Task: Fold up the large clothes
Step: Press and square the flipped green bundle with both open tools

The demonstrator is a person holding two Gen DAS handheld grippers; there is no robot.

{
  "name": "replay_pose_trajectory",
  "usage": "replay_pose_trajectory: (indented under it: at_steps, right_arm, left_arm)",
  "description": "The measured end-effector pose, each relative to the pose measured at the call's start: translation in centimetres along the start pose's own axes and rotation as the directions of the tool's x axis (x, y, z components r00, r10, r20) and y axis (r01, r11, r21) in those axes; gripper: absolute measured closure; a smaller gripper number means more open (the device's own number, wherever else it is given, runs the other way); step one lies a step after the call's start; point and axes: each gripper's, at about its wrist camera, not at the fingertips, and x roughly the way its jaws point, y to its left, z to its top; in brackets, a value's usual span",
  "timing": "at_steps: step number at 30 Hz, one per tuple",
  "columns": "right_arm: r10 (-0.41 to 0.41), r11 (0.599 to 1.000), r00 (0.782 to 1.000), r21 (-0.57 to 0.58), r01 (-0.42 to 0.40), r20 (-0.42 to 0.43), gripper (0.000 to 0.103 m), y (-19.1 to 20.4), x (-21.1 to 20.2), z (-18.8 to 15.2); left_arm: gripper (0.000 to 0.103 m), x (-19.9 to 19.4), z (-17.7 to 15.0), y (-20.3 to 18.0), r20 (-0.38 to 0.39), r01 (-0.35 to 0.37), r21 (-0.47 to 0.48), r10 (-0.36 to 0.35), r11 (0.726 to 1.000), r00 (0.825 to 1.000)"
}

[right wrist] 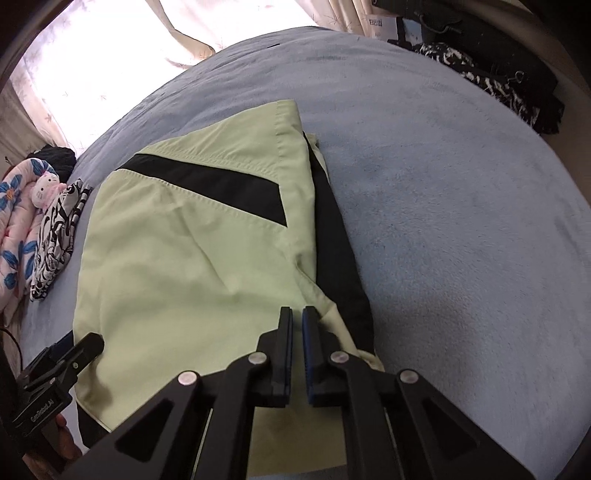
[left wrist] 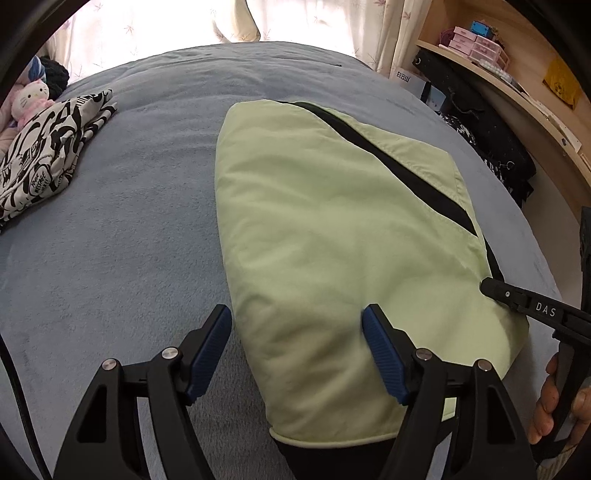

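A: What is cut off or hard to read?

B: The bed (left wrist: pixel 129 229), under a blue-grey fleecy blanket, runs past the edge of both views. The pale green jacket (left wrist: pixel 332 229), folded into a long padded bundle, lies in the middle of it; its near end is hidden behind the left claw's arms, and a dark underside shows only as a sliver there. Curtains (left wrist: pixel 155 26) at the back are washed out by daylight.

A: And the cloth itself?

B: Smooth, matte, softly puffed, with a black diagonal band stitched across it and a black strip along its right edge. A crumpled black-and-white printed garment (left wrist: pixel 40 155) sits well apart at the left, beside a plush cat toy (left wrist: pixel 31 99).

A: The claws?

B: The left claw (left wrist: pixel 297 332) stands wide, ribbed blue pads straddling the jacket's left edge, gripping nothing. The right claw (right wrist: pixel 297 332) is drawn nearly together over the jacket's near right part; whether cloth is pinched, I cannot tell. A hand (left wrist: pixel 554 406) on its handle is half out of frame.
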Motion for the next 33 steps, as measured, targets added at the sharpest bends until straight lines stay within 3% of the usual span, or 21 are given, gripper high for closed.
replay_pose_trajectory:
  at_steps: [7, 14, 26, 28, 32, 33]
  right_arm:
    - [0.004, 1.0, 1.0, 0.021, -0.004, 0.01, 0.095, -0.2, -1.6, -0.6]
    - [0.042, 0.997, 0.999, 0.061, -0.043, 0.025, 0.081, 0.2, -3.8, -3.2]
    - [0.061, 0.998, 0.998, 0.017, -0.061, -0.02, 0.079, 2.4, -5.9, -7.1]
    - [0.046, 0.999, 0.999, -0.008, -0.046, -0.016, 0.065, 2.9, -6.9, -6.9]
    - [0.006, 0.997, 1.0, -0.08, -0.003, 0.029, 0.059, 4.0, -10.2, -5.9]
    - [0.0, 0.996, 0.999, -0.09, 0.003, 0.035, 0.05, 4.2, -11.0, -5.6]
  left_arm:
    - [0.031, -1.4, -0.7, -0.3, -0.014, -0.006, -0.003, 0.006, 1.0, 1.0]
    - [0.031, -3.8, -2.6, -0.2, -0.019, 0.011, -0.033, -0.011, 0.999, 1.0]
    - [0.031, -8.1, -5.0, -0.5, -0.01, -0.008, -0.012, 0.008, 1.0, 1.0]
    - [0.031, -8.7, -4.9, -0.7, -0.011, -0.007, -0.008, 0.007, 1.0, 1.0]
    - [0.031, -9.9, -4.6, -1.0, -0.01, -0.004, 0.006, 0.004, 1.0, 1.0]
    - [0.029, -10.1, -4.5, -1.0, -0.013, -0.003, 0.009, 0.003, 1.0, 1.0]
